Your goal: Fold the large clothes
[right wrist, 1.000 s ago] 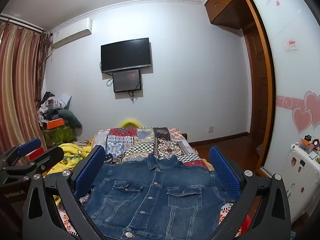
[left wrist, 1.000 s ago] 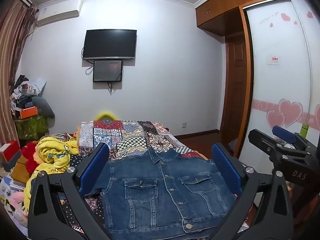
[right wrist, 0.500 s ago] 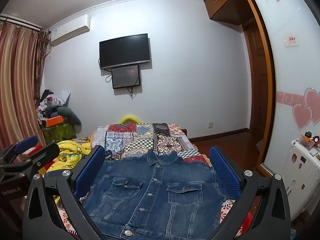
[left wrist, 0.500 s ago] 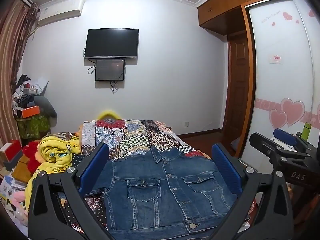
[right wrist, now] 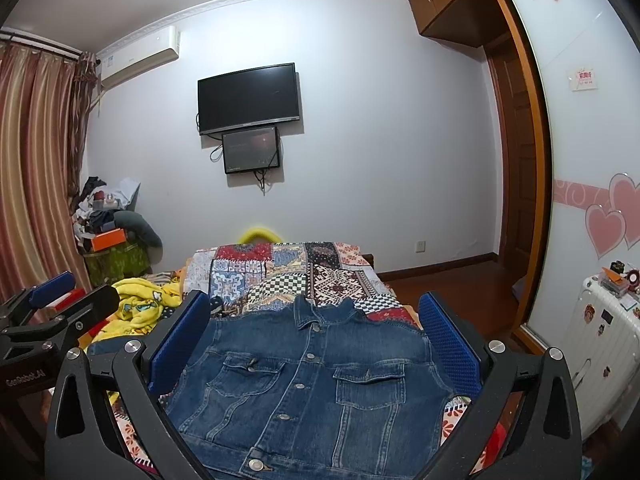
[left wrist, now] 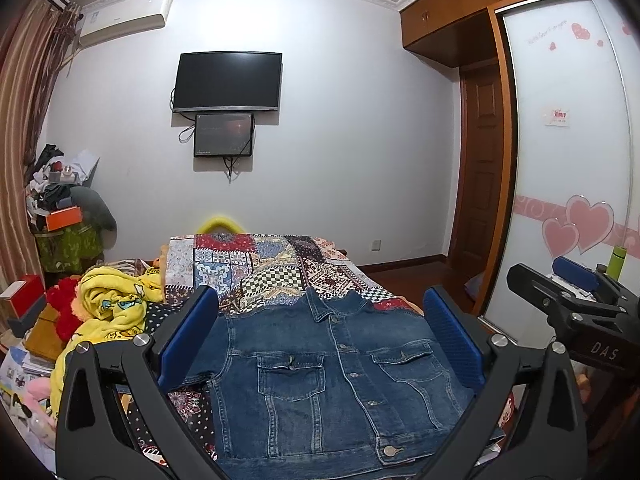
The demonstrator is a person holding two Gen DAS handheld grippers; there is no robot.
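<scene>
A bed covered by a multicoloured patchwork quilt [left wrist: 256,264] carries a blue denim button-front jacket [left wrist: 328,376] spread flat, collar toward the far end, and a crumpled yellow cartoon-print blanket [left wrist: 116,308] on its left side.

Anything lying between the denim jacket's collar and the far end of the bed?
Only bare patchwork quilt lies beyond the denim jacket collar; nothing sits on that stretch. Both wrist views show it.

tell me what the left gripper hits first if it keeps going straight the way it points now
Probably the denim jacket spread on the bed: it lies between the open left gripper fingers, though depth is unclear and a level path might pass above it.
</scene>
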